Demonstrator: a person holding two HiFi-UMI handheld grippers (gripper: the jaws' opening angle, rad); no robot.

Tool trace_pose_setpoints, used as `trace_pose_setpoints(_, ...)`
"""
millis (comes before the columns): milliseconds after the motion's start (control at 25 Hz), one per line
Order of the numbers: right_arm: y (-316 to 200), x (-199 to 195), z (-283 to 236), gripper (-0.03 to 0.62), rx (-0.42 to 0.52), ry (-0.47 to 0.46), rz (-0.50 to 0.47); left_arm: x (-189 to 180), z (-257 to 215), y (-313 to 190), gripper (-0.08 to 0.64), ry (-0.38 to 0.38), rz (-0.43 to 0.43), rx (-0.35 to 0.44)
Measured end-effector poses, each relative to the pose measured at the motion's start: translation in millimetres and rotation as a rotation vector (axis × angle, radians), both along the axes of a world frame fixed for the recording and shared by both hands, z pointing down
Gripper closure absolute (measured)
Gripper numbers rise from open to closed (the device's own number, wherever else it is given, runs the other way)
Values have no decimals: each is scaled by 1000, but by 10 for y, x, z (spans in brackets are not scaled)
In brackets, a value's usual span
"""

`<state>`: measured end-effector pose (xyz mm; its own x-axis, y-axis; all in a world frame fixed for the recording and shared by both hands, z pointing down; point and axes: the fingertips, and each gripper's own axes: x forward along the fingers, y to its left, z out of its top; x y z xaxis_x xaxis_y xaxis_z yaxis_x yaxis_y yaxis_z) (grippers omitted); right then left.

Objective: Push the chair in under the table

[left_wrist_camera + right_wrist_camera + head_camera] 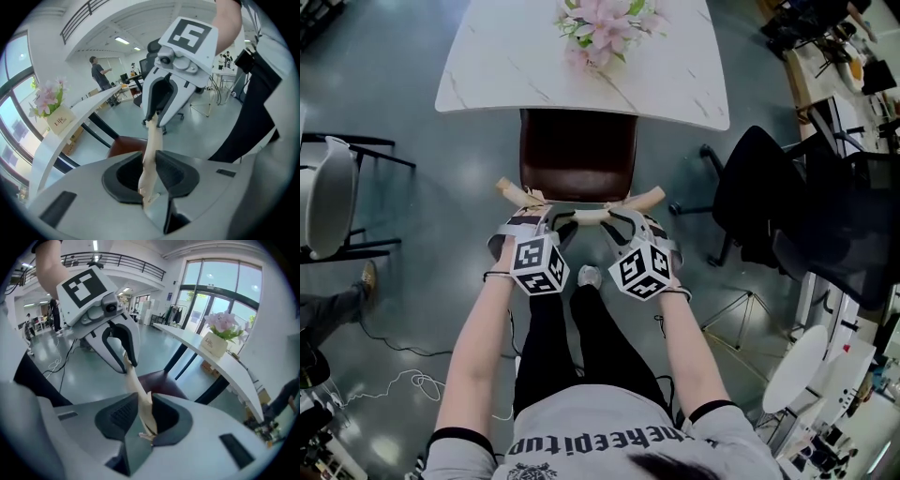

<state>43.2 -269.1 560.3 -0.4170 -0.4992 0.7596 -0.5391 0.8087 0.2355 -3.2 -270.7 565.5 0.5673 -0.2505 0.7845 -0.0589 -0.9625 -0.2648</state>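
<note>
1. Chair (pixel 578 155) against table (pixel 487 80): the white table fills the 12 o'clock part of the head view, with flowers (pixel 605 23) on it. Nothing shows on the floor between its near edge and the chair.
2. The chair stands dead ahead of you at 12 o'clock, between your hands and the table. Its brown seat (pixel 553 178) is almost wholly in view. Only the far edge meets the table's near edge, and how much lies beneath cannot be told. Judgement: it is not pushed in yet, and nearly all the travel remains.
3. The backrest rail (pixel 586 215) is pale and curved, and runs from 9 to 3 o'clock on your side of the seat. It is well short of the table edge.
4. Your left gripper (pixel 546 221) is clamped on the rail toward its 9 o'clock end. Its own view shows the jaws roughly half closed, with the pale wood pinched between the pads.
5. Your right gripper (pixel 623 219) has the same hold toward the 3 o'clock end, pads pressed on the rail.
6. Tally:
   - Done: a two-handed hold on the rail.
   - Left: push toward 12 o'clock until the seat is under the top, then let go.
</note>
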Motion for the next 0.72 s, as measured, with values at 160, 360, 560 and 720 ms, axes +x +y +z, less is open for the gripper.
trace_pose_setpoints(160,100,-102,-210,581,-22,-97,74,80,-237,109,523,91,-20,-5)
trace_pose_setpoints(360,168,-275,-607,581,-13,-245,176,163,-647,229,541,264,-70,-65)
trace_pose_setpoints(560,190,-376,-1086,581,45,-387,279,96,-1121,253,545,434,-134,-117)
trace_pose_setpoints(720,220,-434,-1449,581,107,-455,327,5,-1505,283,545,519,-126,-101)
